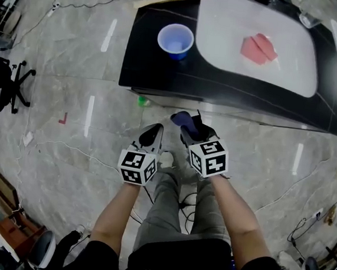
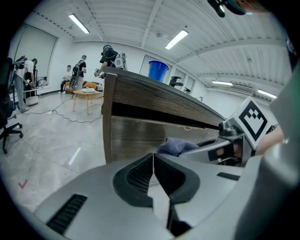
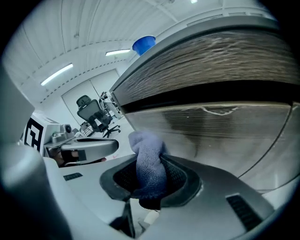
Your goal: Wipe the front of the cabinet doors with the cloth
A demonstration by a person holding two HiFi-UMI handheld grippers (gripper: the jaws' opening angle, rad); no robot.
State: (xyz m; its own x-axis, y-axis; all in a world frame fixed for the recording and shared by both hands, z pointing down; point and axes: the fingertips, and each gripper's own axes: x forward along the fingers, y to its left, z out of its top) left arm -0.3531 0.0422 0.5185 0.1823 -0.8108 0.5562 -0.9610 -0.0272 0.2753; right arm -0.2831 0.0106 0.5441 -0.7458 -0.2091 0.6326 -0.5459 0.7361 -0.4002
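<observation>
In front of the cabinet point(image 1: 145, 58), toward its left corner, I hold the left gripper point(image 2: 153, 165) low with its two fingers pressed together and nothing between them; it takes no part in the work for now. Just to its right, and nearer to the cabinet, the right gripper point(image 3: 149, 180) has its fingers clamped on the blue cloth point(image 3: 148, 159), and a rounded bunch of the cloth stands out past the tips, toward the wooden cabinet doors point(image 3: 225, 136). The cloth is close to the door front, below the dark gap under the cabinet top, but I cannot tell if it touches the wood. A darker streak shows on the door to the right of the cloth; it may be shadow or dampness. I judge that the grasp is done and that nearly all the wiping remains.
</observation>
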